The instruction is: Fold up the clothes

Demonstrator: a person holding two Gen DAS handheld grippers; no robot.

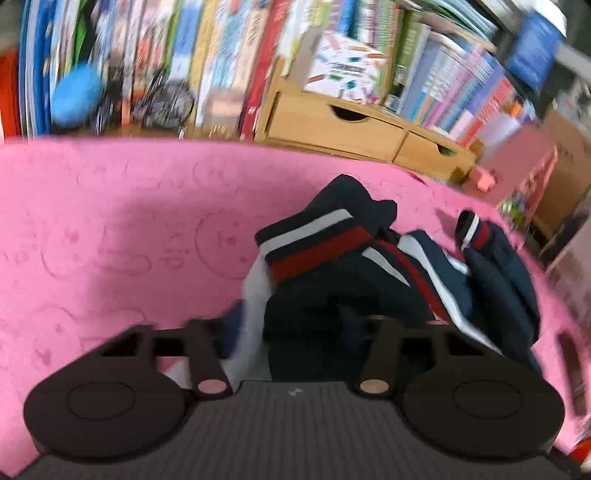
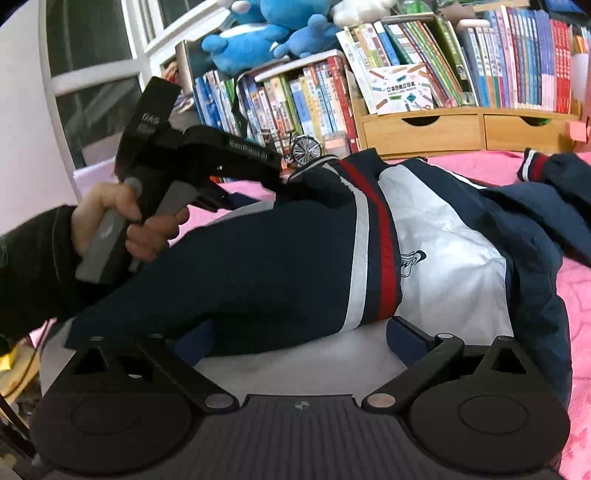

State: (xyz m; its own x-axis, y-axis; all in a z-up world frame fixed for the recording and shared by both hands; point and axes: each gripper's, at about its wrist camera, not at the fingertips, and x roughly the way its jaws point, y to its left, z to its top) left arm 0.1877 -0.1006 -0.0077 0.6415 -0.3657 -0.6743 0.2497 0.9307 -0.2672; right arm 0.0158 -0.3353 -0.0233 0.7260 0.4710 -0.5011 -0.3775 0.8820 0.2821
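Note:
A navy jacket (image 2: pixel 258 266) with a white panel and red and white stripes lies spread on a pink blanket (image 2: pixel 476 166). In the right wrist view a hand (image 2: pixel 110 218) holds my left gripper (image 2: pixel 281 178), whose tip sits at the jacket's striped hem at the far edge. In the left wrist view the jacket (image 1: pixel 332 291) is bunched between the narrowed jaws of my left gripper (image 1: pixel 291 326), and the fabric hides the fingertips. My right gripper (image 2: pixel 301 338) stands wide open at the near edge, with jacket cloth lying between its blue fingers (image 2: pixel 404 334) untouched by the pads. A striped cuff (image 2: pixel 532 164) rests at the far right.
Behind the blanket (image 1: pixel 110 229) stands a packed bookshelf (image 2: pixel 517 55) with a wooden drawer box (image 2: pixel 461 131). Blue plush toys (image 2: pixel 258 33) sit on top, and a small bicycle model (image 2: pixel 304 147) stands by the books. A window (image 2: pixel 92 74) is at the left.

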